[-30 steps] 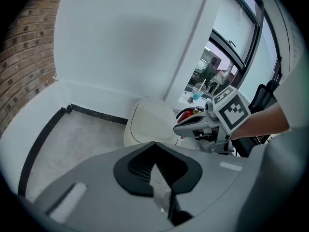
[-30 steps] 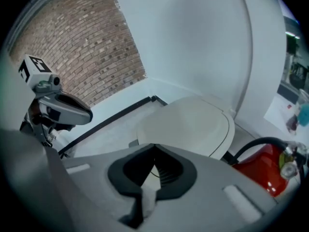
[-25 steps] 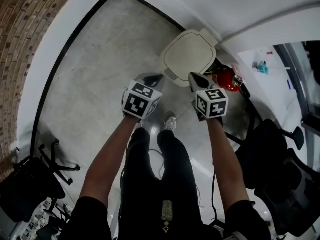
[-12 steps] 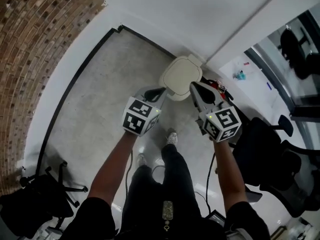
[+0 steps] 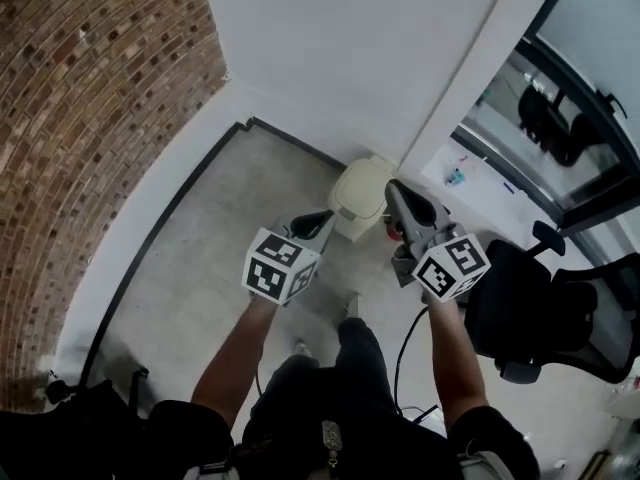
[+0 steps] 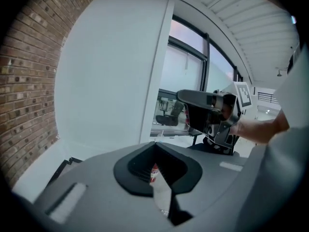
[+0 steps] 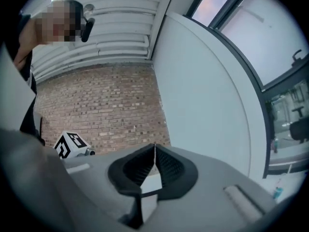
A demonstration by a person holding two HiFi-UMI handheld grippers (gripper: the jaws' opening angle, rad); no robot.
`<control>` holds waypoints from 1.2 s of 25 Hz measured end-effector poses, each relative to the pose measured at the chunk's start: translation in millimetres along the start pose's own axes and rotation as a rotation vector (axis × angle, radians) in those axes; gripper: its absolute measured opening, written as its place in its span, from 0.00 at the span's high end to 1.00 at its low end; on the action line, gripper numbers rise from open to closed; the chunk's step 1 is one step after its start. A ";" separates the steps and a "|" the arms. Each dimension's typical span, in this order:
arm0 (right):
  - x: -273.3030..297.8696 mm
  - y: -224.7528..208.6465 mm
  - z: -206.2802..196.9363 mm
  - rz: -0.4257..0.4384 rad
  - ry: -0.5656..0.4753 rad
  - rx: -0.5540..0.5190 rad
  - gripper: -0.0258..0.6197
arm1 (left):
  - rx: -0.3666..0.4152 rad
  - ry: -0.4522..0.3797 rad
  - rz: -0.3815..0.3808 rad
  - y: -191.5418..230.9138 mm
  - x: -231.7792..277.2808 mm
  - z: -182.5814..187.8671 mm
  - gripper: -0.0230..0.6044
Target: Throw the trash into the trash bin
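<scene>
The person stands on the grey floor (image 5: 190,268) in a corner, with a brick wall (image 5: 90,98) at the upper left of the head view and a black chair (image 5: 540,313) at the right. The trash bin (image 5: 362,196) sits in the middle of that view, by the white wall, and its pale lid is down. Both grippers are held up in front of the body, well above the bin. The left gripper (image 5: 320,219) has its fingers pressed together at the tip. In its own view a tiny red and white bit (image 6: 153,172) shows in the thin slit behind the tip, and I cannot tell if it is a scrap or something far away. The right gripper (image 5: 397,190) has its fingers pressed together too, with nothing between them. No trash shows anywhere, so I think it is inside the bin under the lid. The bin looks like hard, smooth plastic, light and easy to tip over. The lid looks stiff and a bit slippery, so the best place to take it is its front edge, with a soft push
</scene>
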State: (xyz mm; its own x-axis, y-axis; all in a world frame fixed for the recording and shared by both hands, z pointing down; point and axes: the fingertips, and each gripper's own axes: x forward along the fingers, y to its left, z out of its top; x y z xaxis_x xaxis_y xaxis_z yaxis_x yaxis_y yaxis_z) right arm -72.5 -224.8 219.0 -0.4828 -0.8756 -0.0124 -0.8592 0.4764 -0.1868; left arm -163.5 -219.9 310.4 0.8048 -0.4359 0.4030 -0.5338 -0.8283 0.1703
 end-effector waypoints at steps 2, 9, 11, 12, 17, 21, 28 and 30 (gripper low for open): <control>-8.9 25.9 11.9 0.009 -0.001 -0.011 0.94 | 0.015 -0.018 -0.021 -13.8 -22.6 3.3 0.95; -46.1 85.7 25.9 -0.013 0.043 -0.101 0.93 | 0.071 -0.107 -0.073 -61.3 -79.6 28.8 0.95; -56.3 93.1 29.0 -0.034 0.049 -0.096 0.94 | 0.087 -0.120 -0.079 -71.8 -89.9 35.0 0.95; -60.7 96.3 30.0 -0.041 0.054 -0.096 0.95 | 0.091 -0.124 -0.082 -76.0 -94.2 37.6 0.95; -75.3 110.5 37.9 -0.054 0.061 -0.094 0.96 | 0.115 -0.139 -0.091 -91.1 -110.1 49.5 0.95; -84.0 126.6 45.0 -0.029 0.054 -0.094 0.96 | 0.122 -0.154 -0.097 -102.2 -117.2 56.7 0.95; -96.2 137.3 53.7 -0.013 0.029 -0.092 0.96 | 0.144 -0.173 -0.106 -117.8 -122.1 68.6 0.95; -99.2 135.8 54.6 -0.011 0.027 -0.081 0.96 | 0.148 -0.176 -0.105 -121.3 -122.0 71.3 0.95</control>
State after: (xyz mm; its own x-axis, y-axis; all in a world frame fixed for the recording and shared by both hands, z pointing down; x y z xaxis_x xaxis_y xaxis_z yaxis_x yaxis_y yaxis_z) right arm -132.0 -77.6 141.2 -0.4767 -0.8789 0.0158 -0.8748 0.4726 -0.1066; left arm -178.4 -91.4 176.5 0.8937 -0.3883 0.2248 -0.4112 -0.9093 0.0639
